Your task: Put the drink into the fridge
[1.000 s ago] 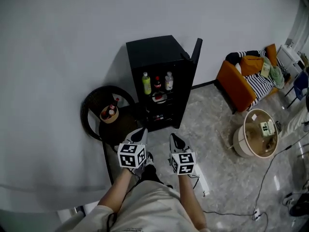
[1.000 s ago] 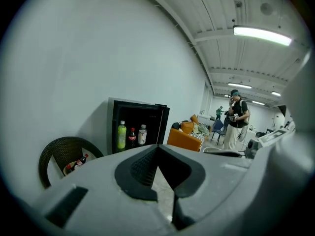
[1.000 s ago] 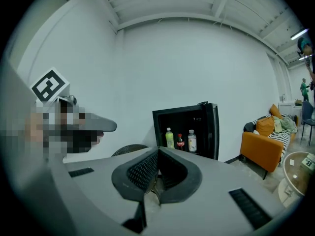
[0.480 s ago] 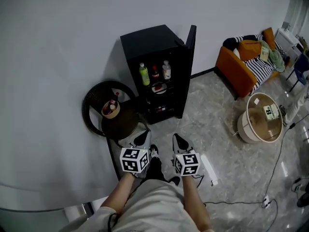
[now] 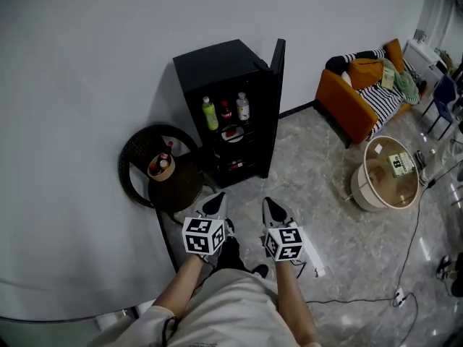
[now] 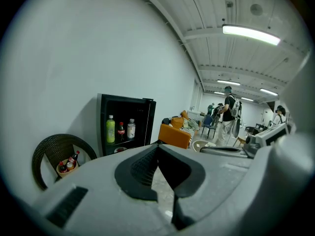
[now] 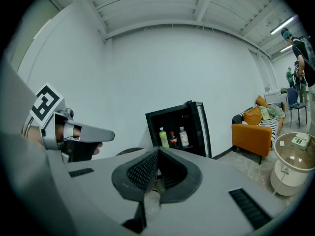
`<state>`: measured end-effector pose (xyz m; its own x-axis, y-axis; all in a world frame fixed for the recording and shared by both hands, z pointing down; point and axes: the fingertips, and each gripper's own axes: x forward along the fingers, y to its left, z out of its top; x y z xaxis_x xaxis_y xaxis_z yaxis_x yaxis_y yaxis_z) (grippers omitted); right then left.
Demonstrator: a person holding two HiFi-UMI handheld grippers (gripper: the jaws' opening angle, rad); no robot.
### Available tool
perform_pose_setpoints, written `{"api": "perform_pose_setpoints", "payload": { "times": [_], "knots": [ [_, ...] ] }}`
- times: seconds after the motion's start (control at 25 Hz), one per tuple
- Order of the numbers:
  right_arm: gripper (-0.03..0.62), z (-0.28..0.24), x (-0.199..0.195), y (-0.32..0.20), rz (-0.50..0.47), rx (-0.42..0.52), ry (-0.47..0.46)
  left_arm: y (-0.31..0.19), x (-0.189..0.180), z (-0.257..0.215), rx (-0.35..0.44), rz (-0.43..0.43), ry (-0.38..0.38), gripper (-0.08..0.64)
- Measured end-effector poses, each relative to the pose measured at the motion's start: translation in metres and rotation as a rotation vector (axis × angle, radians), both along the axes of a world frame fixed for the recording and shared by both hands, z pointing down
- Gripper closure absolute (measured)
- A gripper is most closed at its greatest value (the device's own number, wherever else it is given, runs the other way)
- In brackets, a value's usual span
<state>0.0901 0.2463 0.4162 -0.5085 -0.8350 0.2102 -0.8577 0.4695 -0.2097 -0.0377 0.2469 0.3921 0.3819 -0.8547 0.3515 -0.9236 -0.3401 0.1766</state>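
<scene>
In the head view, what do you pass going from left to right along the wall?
wicker chair → black fridge → orange sofa

We are making out only one piece of print: a white card [image 5: 396, 166] on the round table [image 5: 362, 197] is showing a large dark character that looks like an 8, the smaller lines under it too small to read. The red label on the middle bottle [image 5: 225, 110] in the fridge [image 5: 217, 60] is giving us no legible lettering, and the cubes on the left gripper [image 5: 215, 203] and right gripper [image 5: 270, 207] are carrying only black-and-white square patterns.
</scene>
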Motion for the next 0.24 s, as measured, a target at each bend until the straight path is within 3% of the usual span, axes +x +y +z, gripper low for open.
{"api": "perform_pose_setpoints", "payload": {
  "times": [0.24],
  "knots": [
    [0.586, 0.0061, -0.0087, -0.0022, -0.019, -0.013, 0.022, -0.0011, 0.0018, 0.0006, 0.023, 0.026, -0.058, 0.551]
  ]
}}
